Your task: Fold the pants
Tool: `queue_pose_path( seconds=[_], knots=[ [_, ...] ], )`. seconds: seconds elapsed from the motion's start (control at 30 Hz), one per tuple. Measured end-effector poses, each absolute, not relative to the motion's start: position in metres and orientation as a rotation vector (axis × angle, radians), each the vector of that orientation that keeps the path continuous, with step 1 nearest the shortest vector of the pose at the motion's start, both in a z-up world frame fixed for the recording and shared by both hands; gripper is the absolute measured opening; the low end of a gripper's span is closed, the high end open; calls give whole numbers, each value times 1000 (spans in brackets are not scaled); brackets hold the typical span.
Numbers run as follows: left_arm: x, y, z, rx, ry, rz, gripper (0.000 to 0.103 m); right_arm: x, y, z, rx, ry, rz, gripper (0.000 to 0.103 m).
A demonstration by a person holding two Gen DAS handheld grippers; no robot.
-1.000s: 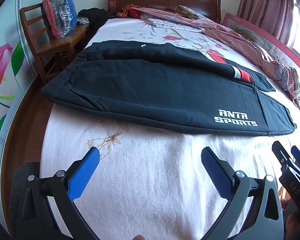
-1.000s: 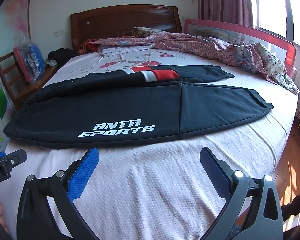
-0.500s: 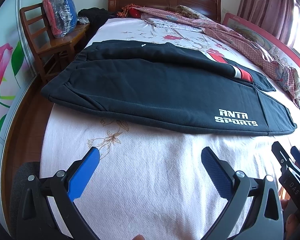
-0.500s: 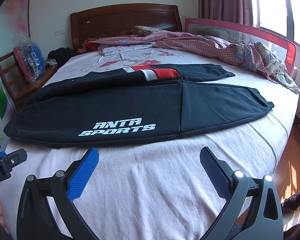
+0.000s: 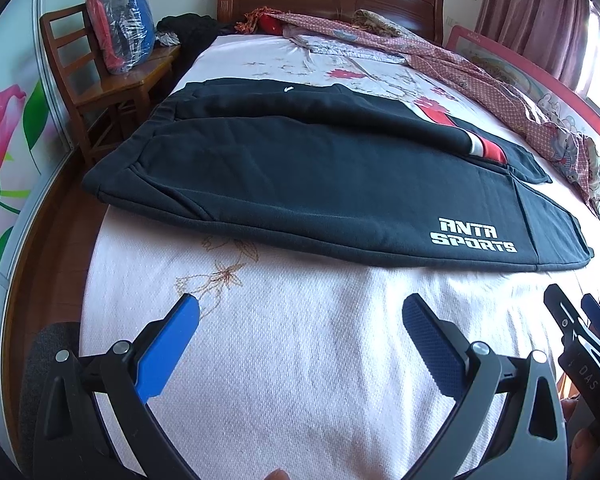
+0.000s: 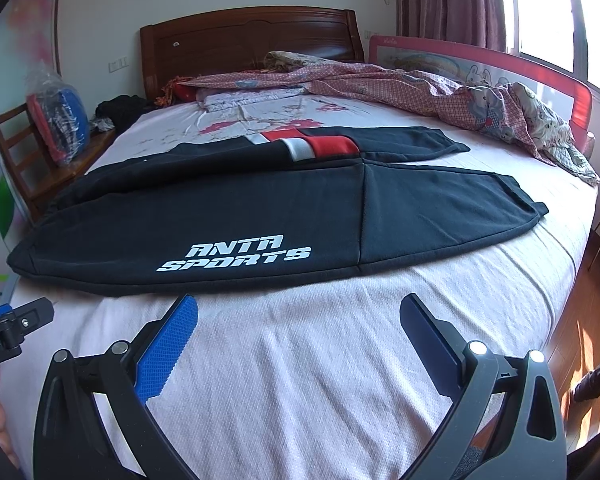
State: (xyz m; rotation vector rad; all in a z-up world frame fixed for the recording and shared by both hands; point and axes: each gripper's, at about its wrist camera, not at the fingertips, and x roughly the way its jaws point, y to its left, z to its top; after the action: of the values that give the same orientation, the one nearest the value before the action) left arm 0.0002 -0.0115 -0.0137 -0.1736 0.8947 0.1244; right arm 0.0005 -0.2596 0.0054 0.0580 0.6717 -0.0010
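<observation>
Black pants (image 5: 320, 184) with a white "ANTA SPORTS" print lie flat across the bed, waistband at the left, both leg cuffs at the right; they also show in the right wrist view (image 6: 260, 216). A red and grey stripe (image 6: 312, 146) shows on the far leg. My left gripper (image 5: 300, 316) is open and empty above the pink sheet, short of the near edge of the pants. My right gripper (image 6: 298, 312) is open and empty, also short of the near edge. Its tip shows in the left wrist view (image 5: 580, 320).
The bed (image 5: 300, 360) has a pink textured sheet. A checked quilt (image 6: 440, 92) is bunched at the far right by a red bed rail (image 6: 540, 68). A wooden chair (image 5: 96, 80) with a plastic bag stands left of the bed. A wooden headboard (image 6: 244, 44) is at the back.
Both grippers have barely shifted; the pants lie as before.
</observation>
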Motion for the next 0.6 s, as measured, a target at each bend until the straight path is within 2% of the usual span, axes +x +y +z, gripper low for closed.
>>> queue_pose_path(
  seconds=[0.5, 0.6],
  knots=[
    [4, -12, -10, -111, 909, 146, 101, 1, -258, 4, 58, 690, 11, 100],
    [-1, -11, -2, -83, 863, 166, 101, 0, -255, 5, 49, 692, 17, 100]
  ],
)
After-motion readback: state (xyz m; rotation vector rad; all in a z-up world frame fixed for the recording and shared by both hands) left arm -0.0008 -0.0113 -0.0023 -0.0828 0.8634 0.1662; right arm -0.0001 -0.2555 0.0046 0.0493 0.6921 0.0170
